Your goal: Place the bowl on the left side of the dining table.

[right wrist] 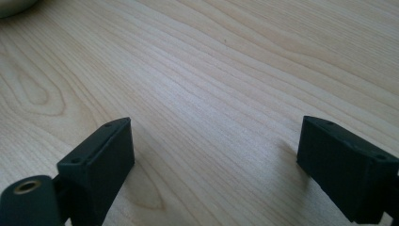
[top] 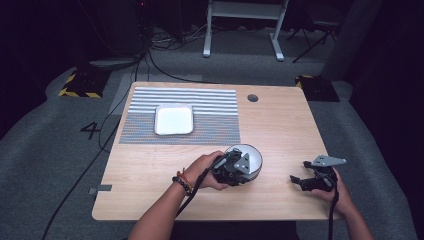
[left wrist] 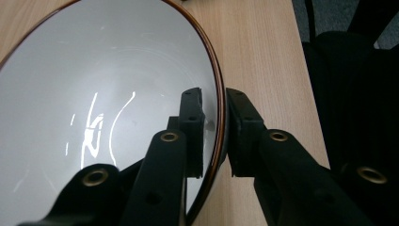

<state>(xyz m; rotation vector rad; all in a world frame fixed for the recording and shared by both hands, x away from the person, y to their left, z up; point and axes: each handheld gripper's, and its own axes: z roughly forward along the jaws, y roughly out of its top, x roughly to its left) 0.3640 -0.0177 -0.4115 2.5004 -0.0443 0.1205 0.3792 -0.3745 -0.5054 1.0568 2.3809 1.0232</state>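
A white bowl [top: 254, 156] with a thin brown rim stands on the wooden table [top: 280, 125], near its front middle. My left gripper [top: 235, 169] sits at the bowl's near side. In the left gripper view one jaw is inside the bowl [left wrist: 94, 94] and the other outside, and my left gripper [left wrist: 214, 101] is shut on the rim. My right gripper [top: 299, 181] rests low at the table's front right, apart from the bowl. In the right gripper view my right gripper [right wrist: 216, 126] is open over bare wood, with nothing between its jaws.
A white square plate [top: 173, 119] lies on a striped placemat [top: 215, 107] at the table's back left. A round cable hole [top: 252, 97] is at the back middle. Cables trail over the grey floor [top: 50, 150] to the left.
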